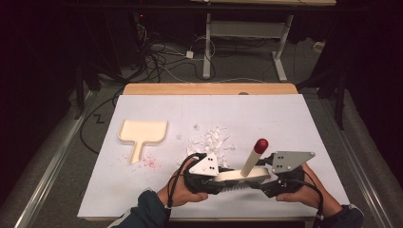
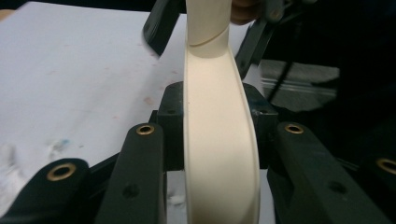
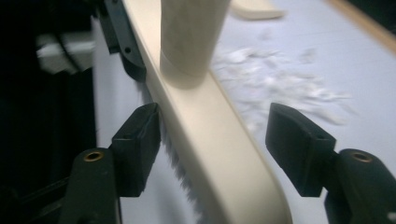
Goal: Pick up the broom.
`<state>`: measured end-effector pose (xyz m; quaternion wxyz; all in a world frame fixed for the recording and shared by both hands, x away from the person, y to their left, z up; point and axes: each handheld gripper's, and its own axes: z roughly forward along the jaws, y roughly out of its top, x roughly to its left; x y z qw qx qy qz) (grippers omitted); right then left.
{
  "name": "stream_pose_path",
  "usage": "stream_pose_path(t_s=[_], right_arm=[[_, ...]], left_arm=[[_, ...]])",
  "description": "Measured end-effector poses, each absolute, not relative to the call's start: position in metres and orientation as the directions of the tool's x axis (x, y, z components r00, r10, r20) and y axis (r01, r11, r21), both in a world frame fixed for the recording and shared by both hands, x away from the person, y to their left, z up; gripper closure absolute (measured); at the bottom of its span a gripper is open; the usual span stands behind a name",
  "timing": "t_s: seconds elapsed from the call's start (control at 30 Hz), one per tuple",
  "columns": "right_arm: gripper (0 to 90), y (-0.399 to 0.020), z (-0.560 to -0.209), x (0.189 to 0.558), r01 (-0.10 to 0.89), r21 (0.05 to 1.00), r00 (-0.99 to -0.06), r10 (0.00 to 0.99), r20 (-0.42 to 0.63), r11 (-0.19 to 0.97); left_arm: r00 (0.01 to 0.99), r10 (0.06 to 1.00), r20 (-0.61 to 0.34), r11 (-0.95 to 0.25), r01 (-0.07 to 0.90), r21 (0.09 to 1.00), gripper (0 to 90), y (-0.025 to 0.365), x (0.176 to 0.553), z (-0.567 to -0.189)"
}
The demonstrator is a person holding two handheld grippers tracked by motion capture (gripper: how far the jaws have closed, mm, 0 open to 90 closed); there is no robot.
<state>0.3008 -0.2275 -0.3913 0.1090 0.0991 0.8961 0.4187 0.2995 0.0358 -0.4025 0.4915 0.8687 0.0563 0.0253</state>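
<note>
Brush (image 1: 240, 176) pinched by left tool (image 1: 215, 179), right tool (image 1: 266, 183) spread, white tabletop (image 1: 285, 118), dark room

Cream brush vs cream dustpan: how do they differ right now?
The cream brush with the red-tipped handle sits between both grippers near the table's front edge; the cream flat dustpan lies untouched at the left. The brush's handle angles up; the dustpan's short handle lies flat. The brush has bristles; the dustpan is a shallow tray. Both share a cream colour.
</note>
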Motion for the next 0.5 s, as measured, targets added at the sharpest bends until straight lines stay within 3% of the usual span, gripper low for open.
stream_pose_path(t_s=[0.07,0.17,0.3,0.5], right_arm=[[47.7,-0.221,-0.398,0.300,0.071,0.758,-0.978,0.194,-0.075,0.649],[64.9,-0.216,-0.402,0.299,0.039,0.751,-0.991,0.123,-0.056,0.659],[68.2,-0.215,-0.402,0.298,0.057,0.759,-0.988,0.147,-0.052,0.648],[68.4,-0.227,-0.393,0.303,0.121,0.771,-0.959,0.273,-0.071,0.625]], left_arm=[[0.998,0.064,-0.012,-0.521,0.044,0.853,64.4,0.033,0.297,-0.403],[0.998,0.068,-0.002,-0.517,0.037,0.855,62.2,0.033,0.297,-0.403],[0.991,0.132,0.021,-0.493,0.047,0.869,51.8,0.039,0.301,-0.402],[0.928,0.327,0.178,-0.514,0.016,0.858,27.1,0.070,0.300,-0.397]])
